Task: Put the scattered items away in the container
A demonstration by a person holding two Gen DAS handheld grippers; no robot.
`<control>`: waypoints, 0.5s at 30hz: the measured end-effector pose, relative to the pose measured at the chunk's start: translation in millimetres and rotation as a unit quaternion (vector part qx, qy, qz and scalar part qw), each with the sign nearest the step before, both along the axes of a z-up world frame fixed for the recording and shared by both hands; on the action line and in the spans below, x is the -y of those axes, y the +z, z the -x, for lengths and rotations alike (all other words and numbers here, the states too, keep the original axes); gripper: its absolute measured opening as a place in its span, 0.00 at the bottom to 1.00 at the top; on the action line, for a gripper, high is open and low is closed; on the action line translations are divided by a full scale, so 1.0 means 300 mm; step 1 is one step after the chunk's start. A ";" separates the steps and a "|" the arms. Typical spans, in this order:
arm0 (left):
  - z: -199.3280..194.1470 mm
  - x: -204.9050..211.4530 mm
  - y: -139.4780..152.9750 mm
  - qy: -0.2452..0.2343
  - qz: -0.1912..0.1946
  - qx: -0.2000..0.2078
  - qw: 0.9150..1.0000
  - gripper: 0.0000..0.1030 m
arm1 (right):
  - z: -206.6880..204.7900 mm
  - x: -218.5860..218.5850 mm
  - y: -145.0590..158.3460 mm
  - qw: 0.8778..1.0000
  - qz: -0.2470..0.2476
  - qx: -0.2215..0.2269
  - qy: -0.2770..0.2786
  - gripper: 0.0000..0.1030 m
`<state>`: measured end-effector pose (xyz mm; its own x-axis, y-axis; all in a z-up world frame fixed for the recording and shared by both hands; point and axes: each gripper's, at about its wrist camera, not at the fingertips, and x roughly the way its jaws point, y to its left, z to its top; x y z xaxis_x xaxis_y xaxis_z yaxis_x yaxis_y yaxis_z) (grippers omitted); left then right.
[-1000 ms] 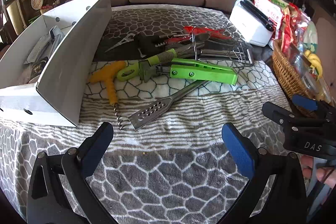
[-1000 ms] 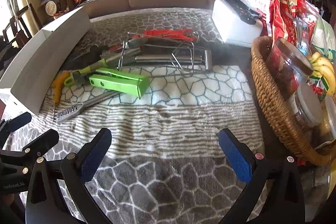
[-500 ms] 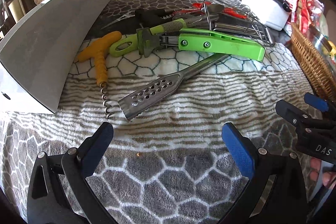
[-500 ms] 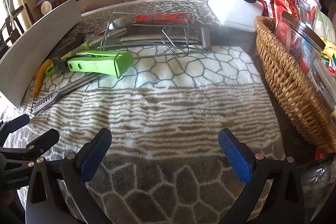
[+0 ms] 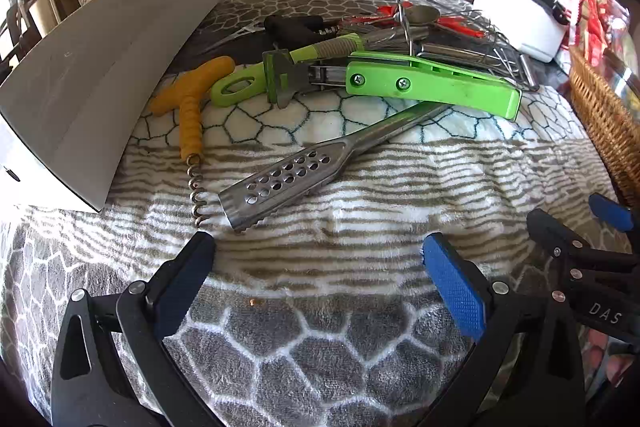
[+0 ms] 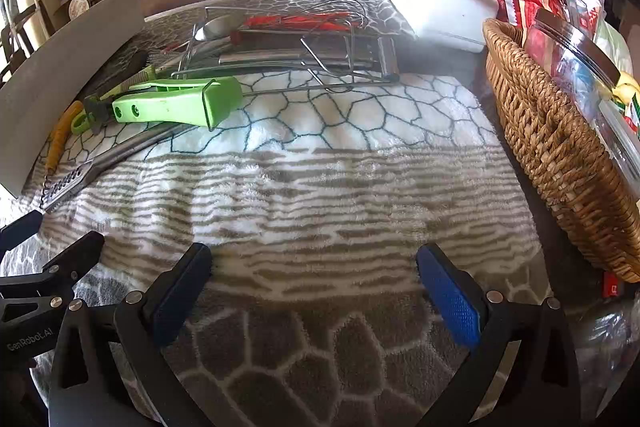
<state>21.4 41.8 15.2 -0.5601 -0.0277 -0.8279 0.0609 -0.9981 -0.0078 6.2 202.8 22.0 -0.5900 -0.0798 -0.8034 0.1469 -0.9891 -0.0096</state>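
The left gripper [image 5: 316, 267] is being held spread wide and empty just short of the tongs [image 5: 304, 173], with nothing between its pads; it is judged that it is being lined up this way so the perforated tip, the nearest item, can be taken first. The right gripper [image 6: 312, 275] is likewise being held spread and empty, to the right of the tongs over bare blanket [image 6: 320, 187], probably being kept clear of the pile.

The scattered items are lying on the blanket around the tongs. A corkscrew [image 5: 188, 115] is lying just left of the tongs, its spiral near their tip. A green tool [image 5: 432, 87] is lying across the tongs' handle, so a straight lift is being judged risky: the tool could be dragged along. Wire utensils [image 5: 472, 35] are being seen piled beyond the tongs, tangled together.

The box [image 5: 100, 67], taken to be the container, is standing left of the tongs, beyond the corkscrew, with its wall facing the camera; its inside is not being shown.
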 end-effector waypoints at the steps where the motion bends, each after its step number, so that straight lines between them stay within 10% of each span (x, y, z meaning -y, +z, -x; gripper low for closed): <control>1: -0.001 -0.001 0.000 0.001 0.001 0.000 1.000 1.00 | 0.001 -0.001 0.000 1.000 -0.001 0.000 0.000 1.00; 15: -0.003 -0.002 -0.001 0.002 -0.001 0.000 1.000 1.00 | 0.002 -0.001 -0.001 1.000 -0.001 0.000 0.000 1.00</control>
<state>22.1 42.5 14.9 -0.5605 -0.0285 -0.8277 0.0648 -0.9979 -0.0094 5.6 203.0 21.9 -0.5901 -0.0784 -0.8035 0.1477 -0.9890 -0.0119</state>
